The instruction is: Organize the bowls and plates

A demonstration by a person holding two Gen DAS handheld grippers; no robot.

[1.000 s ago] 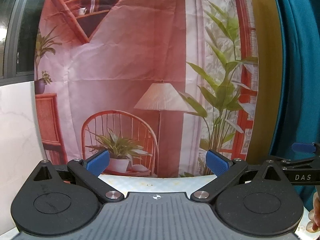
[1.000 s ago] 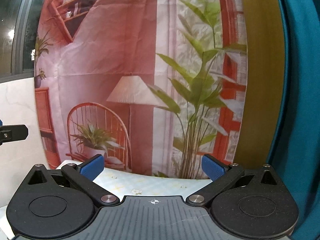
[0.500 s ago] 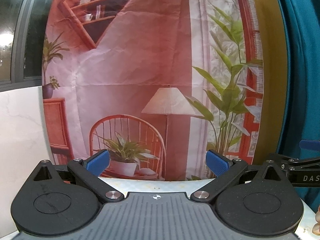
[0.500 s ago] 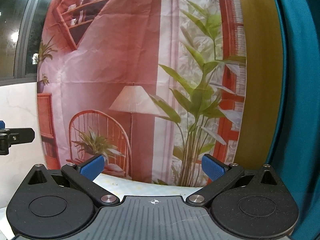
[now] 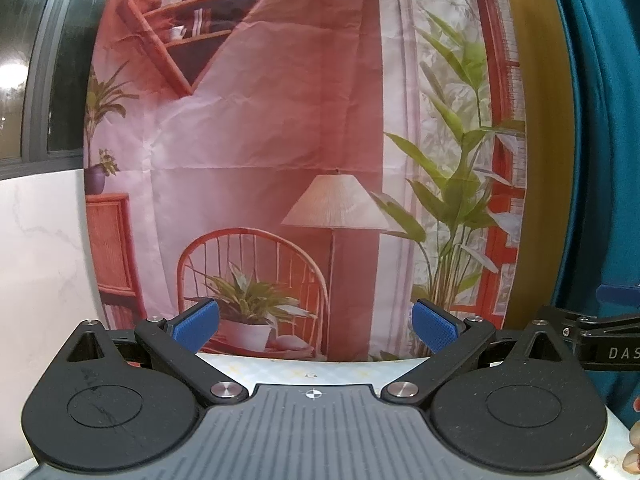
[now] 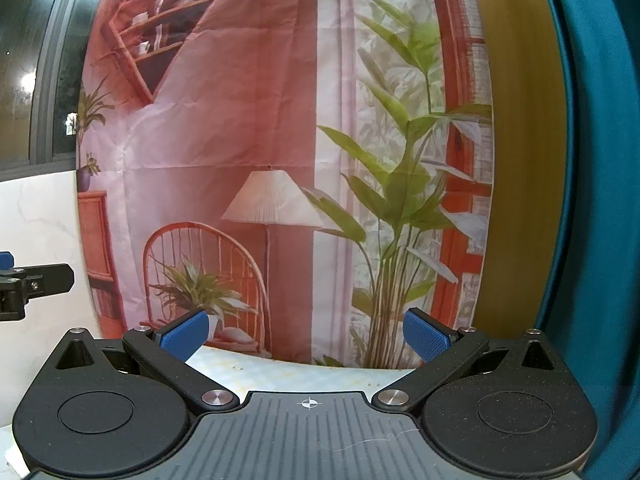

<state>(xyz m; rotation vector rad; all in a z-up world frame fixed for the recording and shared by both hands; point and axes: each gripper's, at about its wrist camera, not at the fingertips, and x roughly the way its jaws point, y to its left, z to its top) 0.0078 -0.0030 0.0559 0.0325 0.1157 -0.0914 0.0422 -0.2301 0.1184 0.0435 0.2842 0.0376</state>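
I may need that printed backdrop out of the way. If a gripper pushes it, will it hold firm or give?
The printed backdrop would probably give: its creases and fold lines suggest thin, floppy fabric. It seems to hang from above, so it would likely swing.

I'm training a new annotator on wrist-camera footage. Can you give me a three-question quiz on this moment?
1. True or false: the left tongs are clamped on a plate.
2. Multiple choice: what fills most of the right wrist view beyond the right tongs? A) a stack of bowls B) a printed backdrop showing a lamp, a chair and plants C) an open cupboard
3. Fill in: no plates or ____ show in either view.

Key: 1. False; both blue pads stand wide apart with nothing between them. 2. B. 3. bowls; only a strip of pale tabletop shows below the backdrop.
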